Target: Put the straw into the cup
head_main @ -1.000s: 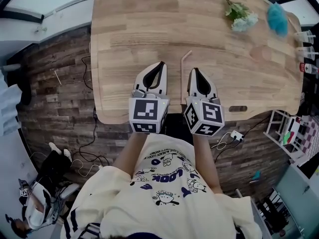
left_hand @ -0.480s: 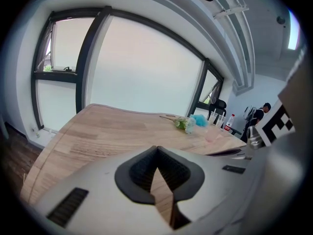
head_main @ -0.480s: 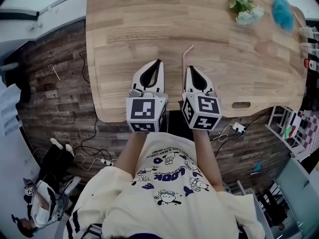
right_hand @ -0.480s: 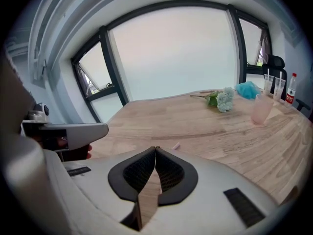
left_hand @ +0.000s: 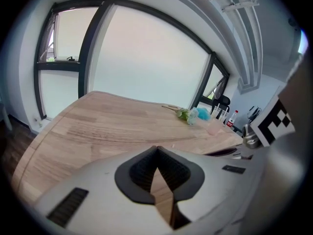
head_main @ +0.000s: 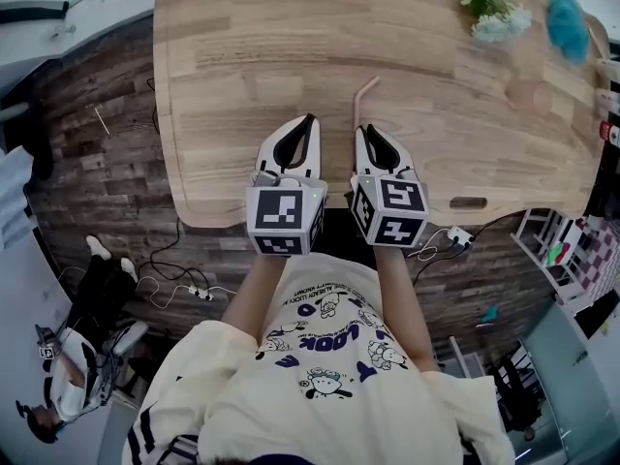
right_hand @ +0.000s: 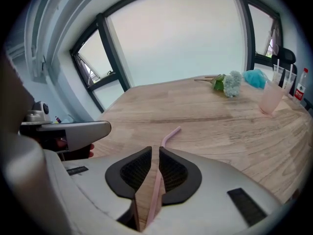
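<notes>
— Where did we have the straw [right_hand: 168, 135]?
— Pinched in our right gripper [right_hand: 155, 150], jaws closed to a sliver on it, low over the pale wooden table [head_main: 223, 85]; its bent end poked out ahead.
— And our left gripper [left_hand: 156, 148]?
— Tips together, empty (just beside the right one).
— The cup [right_hand: 270, 98]?
— Far right on the table, well apart, near the flowers [right_hand: 226, 84]. Big windows [right_hand: 176, 38] beyond, dark plank floor [head_main: 97, 182] below.
</notes>
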`<state>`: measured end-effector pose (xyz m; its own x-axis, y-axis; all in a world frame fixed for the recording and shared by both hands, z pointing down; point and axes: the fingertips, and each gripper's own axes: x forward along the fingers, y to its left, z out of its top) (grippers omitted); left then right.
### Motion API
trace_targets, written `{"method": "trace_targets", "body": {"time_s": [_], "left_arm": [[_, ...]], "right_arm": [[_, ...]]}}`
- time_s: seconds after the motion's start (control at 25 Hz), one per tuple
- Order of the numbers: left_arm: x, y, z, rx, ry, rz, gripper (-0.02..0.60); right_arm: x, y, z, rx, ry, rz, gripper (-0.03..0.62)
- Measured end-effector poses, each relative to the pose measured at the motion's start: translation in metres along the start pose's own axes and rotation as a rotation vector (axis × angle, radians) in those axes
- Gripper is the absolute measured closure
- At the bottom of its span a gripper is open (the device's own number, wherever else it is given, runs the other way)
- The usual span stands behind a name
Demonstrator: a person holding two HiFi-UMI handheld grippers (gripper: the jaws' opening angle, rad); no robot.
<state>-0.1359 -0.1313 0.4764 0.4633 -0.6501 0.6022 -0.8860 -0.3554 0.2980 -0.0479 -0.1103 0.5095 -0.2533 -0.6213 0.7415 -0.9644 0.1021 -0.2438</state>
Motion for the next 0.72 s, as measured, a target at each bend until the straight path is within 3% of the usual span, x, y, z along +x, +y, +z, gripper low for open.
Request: {"method": "trace_targets", "body": {"time_s": [0.52, 0.72], "left_arm": [[0.014, 0.011, -0.013, -0.041, 0.052, 0.037, 0.557], [0.018, 0.014, -0.011, -0.044, 0.054, 0.036, 0.557]], "right_arm": [[0.028, -0.007, -0.045, -0.018, 0.262, -0.007, 0.542], [0.032, -0.005, -0.045, -0.057, 0.316, -0.020, 0.542]]}}
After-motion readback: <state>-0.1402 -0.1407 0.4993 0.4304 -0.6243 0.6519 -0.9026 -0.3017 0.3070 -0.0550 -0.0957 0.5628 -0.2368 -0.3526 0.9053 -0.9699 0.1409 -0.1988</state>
